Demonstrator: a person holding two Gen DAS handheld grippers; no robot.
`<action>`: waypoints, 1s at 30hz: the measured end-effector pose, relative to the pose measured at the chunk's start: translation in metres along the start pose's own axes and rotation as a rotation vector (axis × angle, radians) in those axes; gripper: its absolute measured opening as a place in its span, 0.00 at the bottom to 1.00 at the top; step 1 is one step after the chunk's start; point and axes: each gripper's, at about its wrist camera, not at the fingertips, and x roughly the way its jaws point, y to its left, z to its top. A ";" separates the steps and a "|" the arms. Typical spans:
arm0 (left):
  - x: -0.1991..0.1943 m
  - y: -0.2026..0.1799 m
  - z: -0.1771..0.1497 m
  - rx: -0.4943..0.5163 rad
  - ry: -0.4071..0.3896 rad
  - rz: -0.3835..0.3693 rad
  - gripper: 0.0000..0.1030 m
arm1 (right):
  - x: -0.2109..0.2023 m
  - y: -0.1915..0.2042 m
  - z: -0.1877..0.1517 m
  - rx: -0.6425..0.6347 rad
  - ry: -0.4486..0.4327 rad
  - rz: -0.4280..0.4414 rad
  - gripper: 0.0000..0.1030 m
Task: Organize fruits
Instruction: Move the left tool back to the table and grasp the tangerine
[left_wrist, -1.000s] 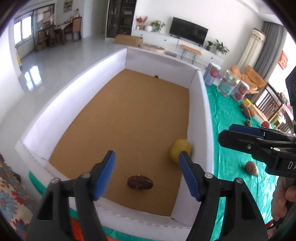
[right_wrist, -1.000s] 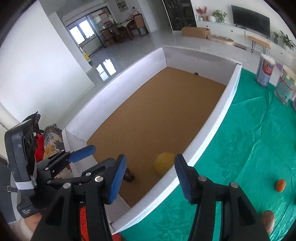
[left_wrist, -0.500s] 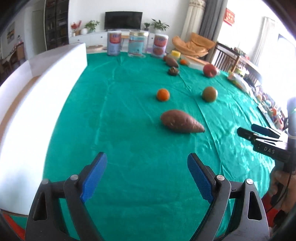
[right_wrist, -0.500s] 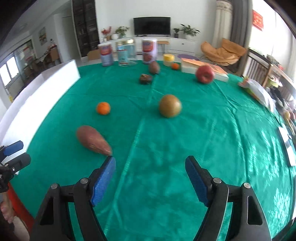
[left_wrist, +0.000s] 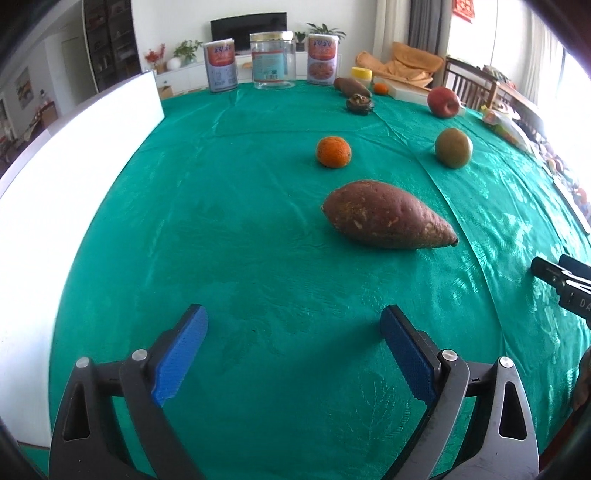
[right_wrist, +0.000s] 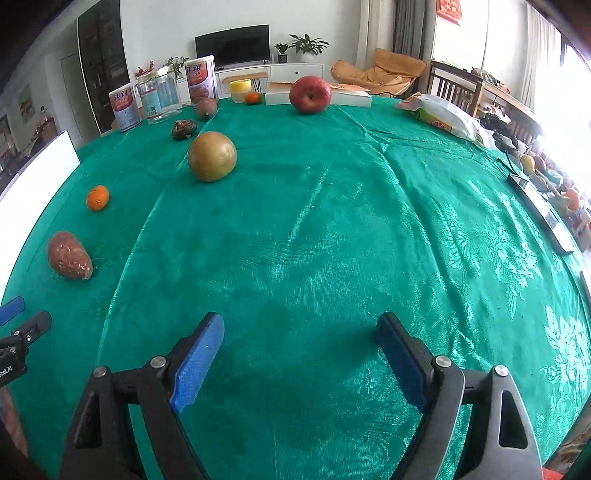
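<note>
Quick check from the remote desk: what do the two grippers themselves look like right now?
Both match: the left gripper and right gripper have black plastic clamp arms with triangular cut-outs, silver rivets and ribbed blue pads. White lettering marks each body's side. No cables or sleeves are visible.

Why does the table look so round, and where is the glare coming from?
Left wrist view: the fisheye lens bulges the green tablecloth; the sweet potato stays sharp. Right wrist view: window light at the right washes out that edge and puts sheen on the cloth.
</note>
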 end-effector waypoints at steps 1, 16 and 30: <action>0.001 0.000 0.000 -0.001 0.002 0.003 0.95 | 0.000 0.001 -0.003 0.000 -0.001 -0.002 0.85; 0.002 0.000 0.000 -0.002 0.002 0.005 0.96 | 0.005 0.000 -0.002 0.021 0.011 -0.013 0.94; 0.002 0.000 0.000 -0.002 0.002 0.004 0.96 | 0.006 -0.002 -0.002 0.025 0.016 -0.013 0.97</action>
